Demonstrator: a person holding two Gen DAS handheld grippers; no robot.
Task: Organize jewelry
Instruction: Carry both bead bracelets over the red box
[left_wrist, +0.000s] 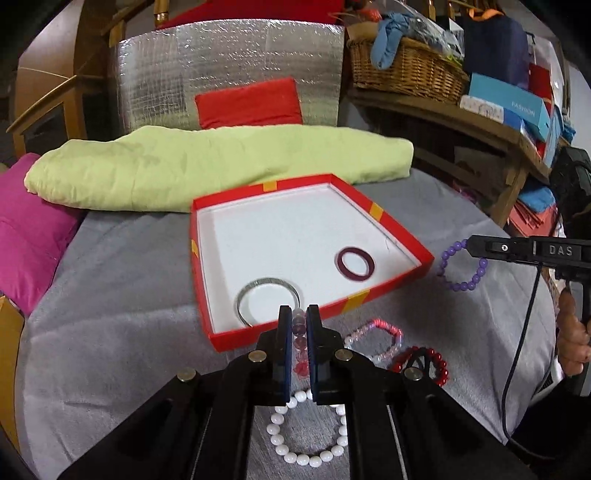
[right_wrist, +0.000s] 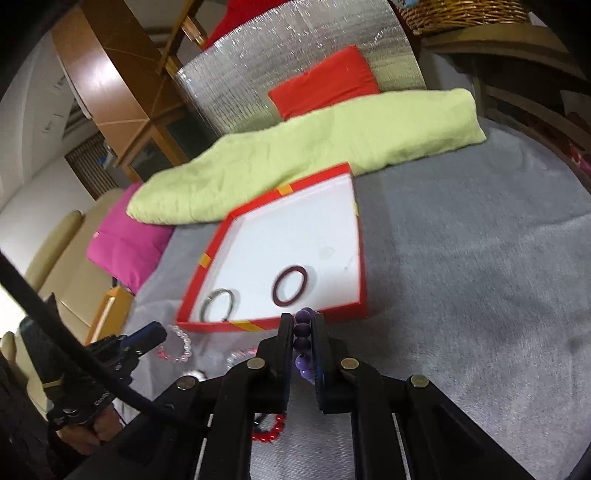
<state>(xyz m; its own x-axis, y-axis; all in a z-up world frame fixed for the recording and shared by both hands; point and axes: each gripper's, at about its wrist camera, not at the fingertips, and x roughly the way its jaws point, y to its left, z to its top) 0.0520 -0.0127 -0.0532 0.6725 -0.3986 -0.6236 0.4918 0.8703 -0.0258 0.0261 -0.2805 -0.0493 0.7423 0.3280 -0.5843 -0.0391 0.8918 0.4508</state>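
Left wrist view: left gripper (left_wrist: 298, 314), level above the grey cloth, pinches a pink bead bracelet (left_wrist: 300, 334) before the red box (left_wrist: 391, 288); right gripper (right_wrist: 303, 319) clamps a purple bead bracelet (right_wrist: 303, 347).

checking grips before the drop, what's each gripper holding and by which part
The left gripper is shut on a pink bead bracelet, pinching a run of its beads. The right gripper is shut on a purple bead bracelet, also by its beads, with the loop hanging.

Even indoor lighting, glare on the foil panel (left_wrist: 229, 74) at 12 o'clock, motion blur in the right view, dark fisheye-bent corners.
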